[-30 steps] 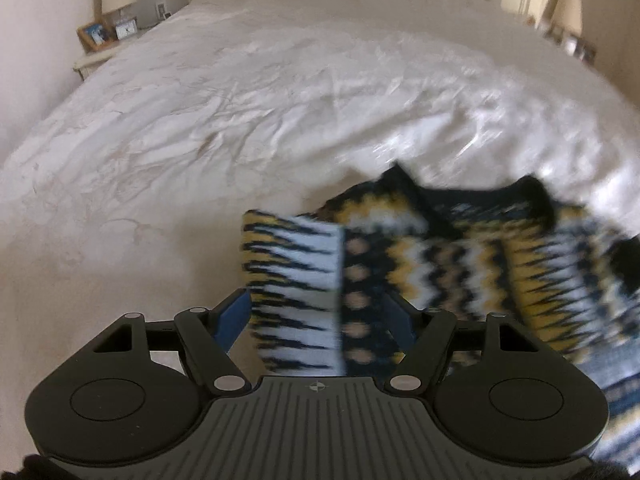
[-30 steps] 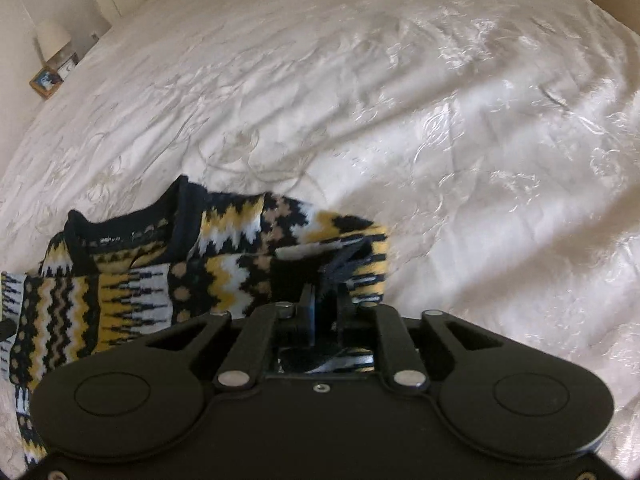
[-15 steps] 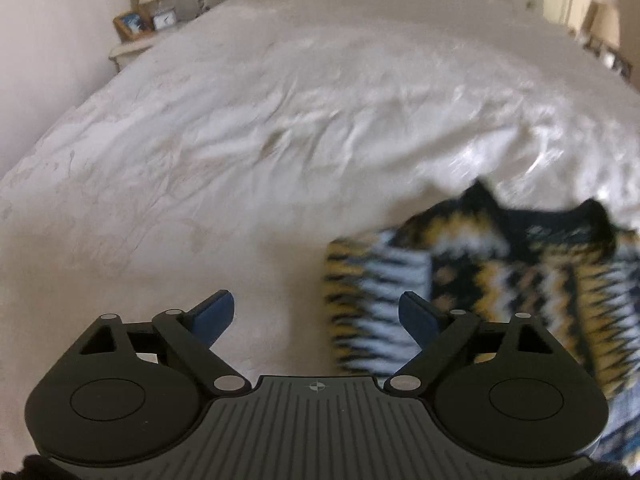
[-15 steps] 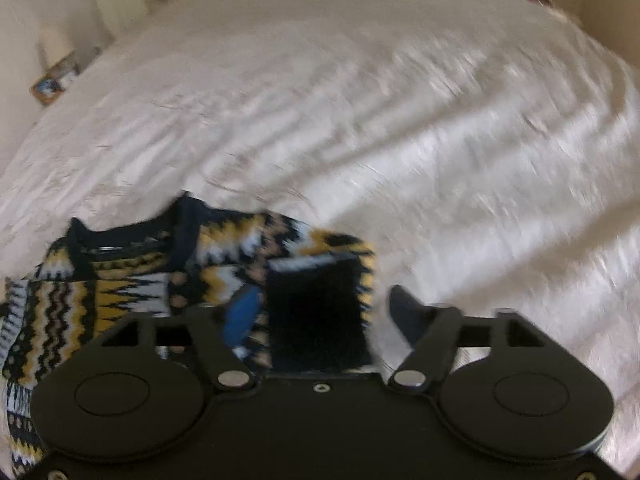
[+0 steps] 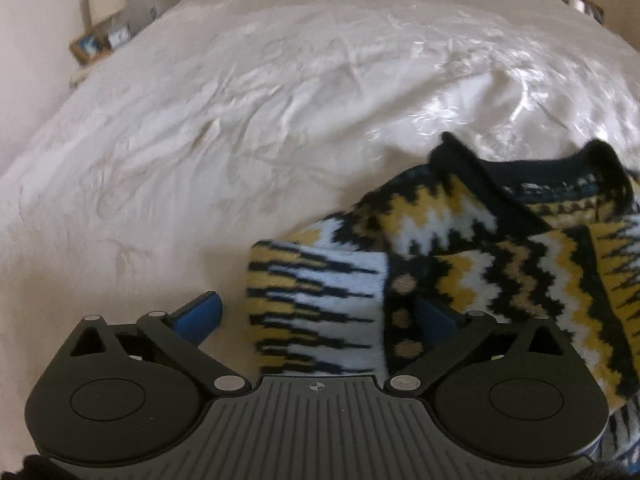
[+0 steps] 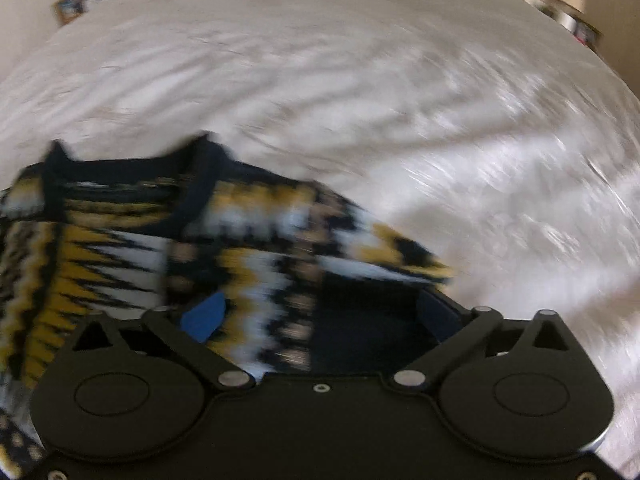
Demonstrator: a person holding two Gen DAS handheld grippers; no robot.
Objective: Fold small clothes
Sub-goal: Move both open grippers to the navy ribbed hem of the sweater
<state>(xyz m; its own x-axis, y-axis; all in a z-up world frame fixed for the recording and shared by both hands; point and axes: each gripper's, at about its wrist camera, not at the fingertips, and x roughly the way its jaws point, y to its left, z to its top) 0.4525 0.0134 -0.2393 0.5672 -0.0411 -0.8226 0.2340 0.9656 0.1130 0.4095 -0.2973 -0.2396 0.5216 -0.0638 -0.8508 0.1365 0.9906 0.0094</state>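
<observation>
Patterned sweater [image 5: 460, 248] between both grippers' spread fingers

one patterned sweater [image 5: 500, 248], one bed [image 5: 240, 120], two lamps [image 5: 105, 0], two grippers [image 5: 316, 316].

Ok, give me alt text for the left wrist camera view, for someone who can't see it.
The open left gripper hovers over the folded edge of a black, yellow and white zigzag-patterned sweater lying on a white bedspread. A lamp stands on a nightstand at the far left.
</observation>
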